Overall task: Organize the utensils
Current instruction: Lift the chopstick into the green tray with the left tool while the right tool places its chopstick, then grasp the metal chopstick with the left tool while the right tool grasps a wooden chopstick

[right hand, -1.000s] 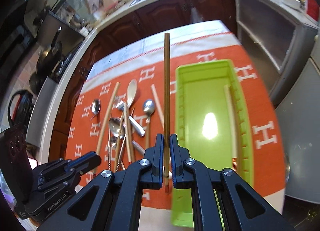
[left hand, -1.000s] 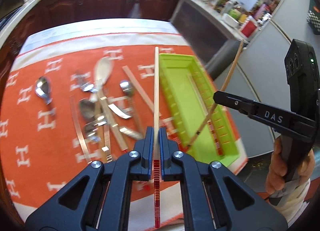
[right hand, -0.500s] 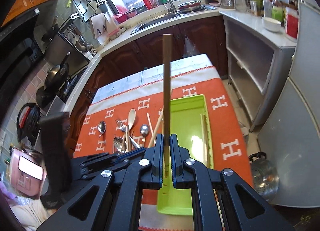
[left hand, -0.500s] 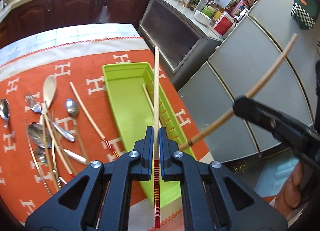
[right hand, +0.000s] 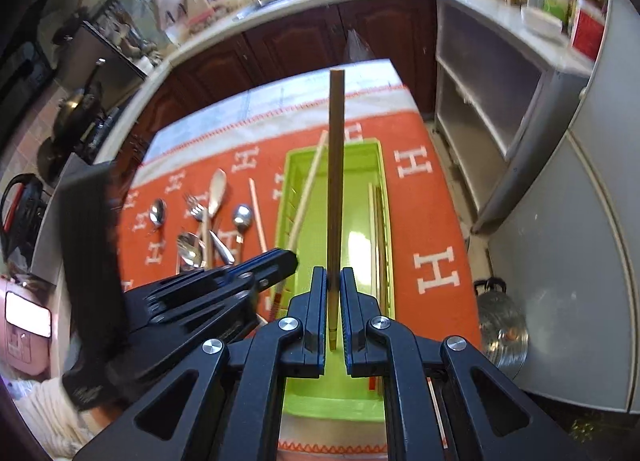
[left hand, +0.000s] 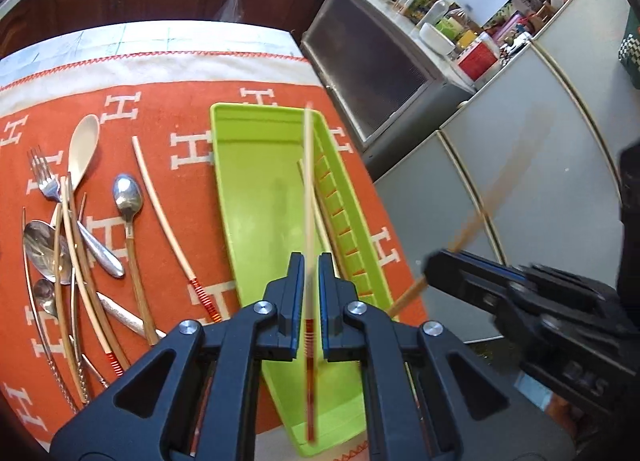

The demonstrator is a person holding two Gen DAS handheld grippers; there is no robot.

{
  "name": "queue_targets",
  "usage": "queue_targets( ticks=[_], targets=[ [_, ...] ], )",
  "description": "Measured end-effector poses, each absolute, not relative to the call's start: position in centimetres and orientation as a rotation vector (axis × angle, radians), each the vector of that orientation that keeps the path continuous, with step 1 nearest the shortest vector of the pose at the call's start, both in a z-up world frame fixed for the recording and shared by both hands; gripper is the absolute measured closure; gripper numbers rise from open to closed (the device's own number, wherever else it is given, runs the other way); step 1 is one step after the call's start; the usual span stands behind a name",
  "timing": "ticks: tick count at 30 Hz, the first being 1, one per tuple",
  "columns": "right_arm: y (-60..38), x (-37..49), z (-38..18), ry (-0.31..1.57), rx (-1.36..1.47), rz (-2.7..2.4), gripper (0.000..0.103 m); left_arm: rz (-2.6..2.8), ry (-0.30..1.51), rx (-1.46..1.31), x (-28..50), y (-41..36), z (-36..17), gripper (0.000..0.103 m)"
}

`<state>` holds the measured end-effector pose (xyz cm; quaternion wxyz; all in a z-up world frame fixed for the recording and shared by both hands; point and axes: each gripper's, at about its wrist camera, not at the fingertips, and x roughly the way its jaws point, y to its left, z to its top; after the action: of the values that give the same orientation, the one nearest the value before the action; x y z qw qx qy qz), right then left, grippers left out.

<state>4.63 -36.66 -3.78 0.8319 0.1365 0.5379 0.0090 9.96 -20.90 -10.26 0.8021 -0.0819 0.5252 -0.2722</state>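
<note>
Your left tongs (left hand: 308, 281) were clenched on a pale chopstick (left hand: 307, 197) with a red-banded end, its shaft lying over the green tray (left hand: 256, 201) on the orange cloth (left hand: 180, 109) that covered the counter. Your right tongs (right hand: 333, 293) gripped a darker wooden chopstick (right hand: 335, 165), pointing forward above the same tray. Two chopsticks (right hand: 378, 229) already lay inside along the tray's right wall. To the tray's left, on the cloth, sat the loose utensils: a wooden spoon (left hand: 82, 153), a fork (left hand: 42, 175), several metal spoons (left hand: 128, 193), and another pale chopstick (left hand: 160, 213) just beside the tray.
</note>
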Motion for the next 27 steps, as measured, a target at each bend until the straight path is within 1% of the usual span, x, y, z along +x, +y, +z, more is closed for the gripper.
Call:
queue_targets(
  ticks=[6,8,9,10,11,12,13,14,16,27],
  targets=[
    [-36.8,7.8,-7.5,1.213,0.285,-0.005,0.097,-0.550,1.120,-0.151,10.2,-19.8,-10.4,0.099],
    [-36.8,9.2,-9.5,1.251,0.289,-0.015,0.096,-0.547,1.124,-0.129,10.1,-19.3,-10.4,0.099],
    [-36.7,9.9,-10.5,1.265,0.287,-0.020,0.093,-0.548,1.124,-0.120,9.9,-19.1,-10.2,0.099],
    [-36.6,10.2,-11.3,1.283,0.283,-0.023,0.085,-0.548,1.123,-0.104,9.8,-18.7,-10.2,0.098],
    [-36.6,10.3,-11.7,1.287,0.283,-0.022,0.079,-0.543,1.125,-0.084,9.7,-18.4,-10.1,0.095],
    [-36.8,11.1,-12.6,1.286,0.285,-0.023,0.070,-0.542,1.127,-0.071,9.6,-18.0,-10.0,0.093],
    [-36.7,11.1,-12.6,1.274,0.285,-0.019,0.066,-0.539,1.128,-0.056,9.5,-17.4,-10.0,0.087],
    [-36.6,11.0,-12.6,1.261,0.288,-0.011,0.065,-0.534,1.126,-0.049,9.3,-17.0,-9.9,0.082],
    [-36.1,10.9,-12.4,1.237,0.288,0.002,0.065,-0.514,1.114,-0.022,8.8,-15.7,-9.7,0.080],
    [-31.1,9.4,-10.0,1.160,0.255,0.088,0.067,-0.388,1.085,0.020,6.2,-8.0,-9.0,0.080]
  ],
)
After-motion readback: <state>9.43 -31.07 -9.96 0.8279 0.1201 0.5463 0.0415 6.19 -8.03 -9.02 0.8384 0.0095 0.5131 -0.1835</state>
